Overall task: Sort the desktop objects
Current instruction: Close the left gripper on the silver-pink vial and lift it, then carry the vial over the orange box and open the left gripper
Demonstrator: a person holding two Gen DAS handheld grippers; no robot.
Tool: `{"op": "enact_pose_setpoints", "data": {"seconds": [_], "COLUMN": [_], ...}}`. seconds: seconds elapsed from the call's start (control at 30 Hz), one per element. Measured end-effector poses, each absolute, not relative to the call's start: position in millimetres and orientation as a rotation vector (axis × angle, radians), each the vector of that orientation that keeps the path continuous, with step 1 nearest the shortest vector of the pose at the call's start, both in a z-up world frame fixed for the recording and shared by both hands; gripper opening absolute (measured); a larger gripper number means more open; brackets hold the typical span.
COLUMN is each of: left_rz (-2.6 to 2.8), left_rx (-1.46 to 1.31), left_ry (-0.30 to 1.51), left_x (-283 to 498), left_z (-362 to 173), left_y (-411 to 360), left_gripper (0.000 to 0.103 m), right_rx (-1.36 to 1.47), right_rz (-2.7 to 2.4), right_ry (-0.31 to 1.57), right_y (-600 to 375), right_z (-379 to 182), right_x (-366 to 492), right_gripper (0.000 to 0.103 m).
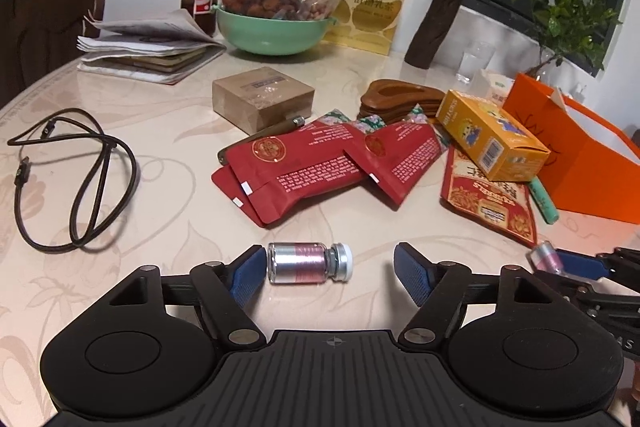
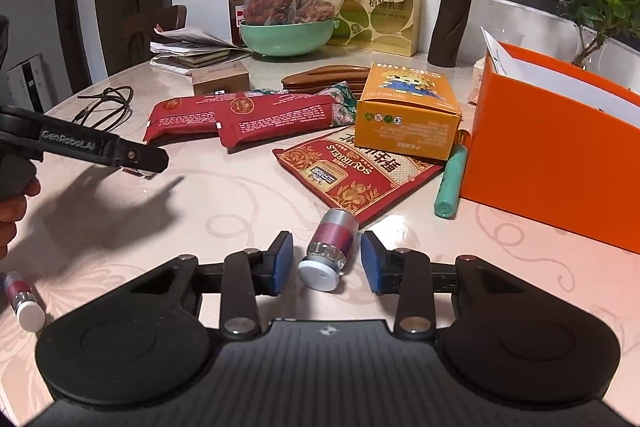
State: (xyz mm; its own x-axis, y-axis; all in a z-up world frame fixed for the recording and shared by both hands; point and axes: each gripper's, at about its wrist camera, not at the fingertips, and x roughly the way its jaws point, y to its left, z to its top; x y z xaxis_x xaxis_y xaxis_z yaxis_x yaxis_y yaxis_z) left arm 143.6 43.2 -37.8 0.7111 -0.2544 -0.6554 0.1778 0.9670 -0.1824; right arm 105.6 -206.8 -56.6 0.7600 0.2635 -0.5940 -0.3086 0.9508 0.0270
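Fingers: left gripper spread wide around one lying vial; right gripper parted around a second vial; neither clamped.

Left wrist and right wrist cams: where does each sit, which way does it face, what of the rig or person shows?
Left wrist: on the left gripper, low over the table, facing the window; jaws open around a lying vial; the right gripper's blue tip enters at the right edge.
Right wrist: on the right gripper, same heading, nearer the orange box; jaws open around a second vial; the left gripper's black arm and the person's hand show at left.
Shared: red packets, yellow carton, green bowl.
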Motion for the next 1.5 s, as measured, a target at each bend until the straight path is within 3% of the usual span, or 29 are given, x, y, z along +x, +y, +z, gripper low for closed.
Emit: {"op": "enact_pose_setpoints", "data": {"seconds": [0.27, 0.37, 0.5, 0.73, 1.1, 1.5], "left_rz": [-0.201, -0.193, -0.197, -0.202, -0.219, -0.328], "left_rx": [-0.07, -0.068, -0.064, -0.041, -0.097, -0.108], "left_ry": [0.749, 0.75, 0.753, 0.75, 0.749, 0.691], "left_x": [140, 142, 145, 143, 144, 146], "left_z": [-38, -39, -39, -38, -29, 5], "left_y": [42, 40, 37, 34, 23, -50], "left_gripper": [0.084, 0.082, 0.077, 0.047, 0.045, 0.045], "right_rx": [-0.079, -0.079, -0.079, -0.073, -0.05, -0.024], "right_rz": [0.311, 0.317, 0.318, 0.323, 0.34, 0.325], "right_ry": [0.633, 0.634, 0.636, 0.638, 0.645, 0.587], "right_y": [-205, -205, -204, -206, -212, -247], "right_z": [-57, -57, -56, -56, -55, -36], "right_x": [109, 108, 108, 108, 105, 94], "right_gripper": [0.036, 0.024, 0.024, 0.024, 0.024, 0.024]}}
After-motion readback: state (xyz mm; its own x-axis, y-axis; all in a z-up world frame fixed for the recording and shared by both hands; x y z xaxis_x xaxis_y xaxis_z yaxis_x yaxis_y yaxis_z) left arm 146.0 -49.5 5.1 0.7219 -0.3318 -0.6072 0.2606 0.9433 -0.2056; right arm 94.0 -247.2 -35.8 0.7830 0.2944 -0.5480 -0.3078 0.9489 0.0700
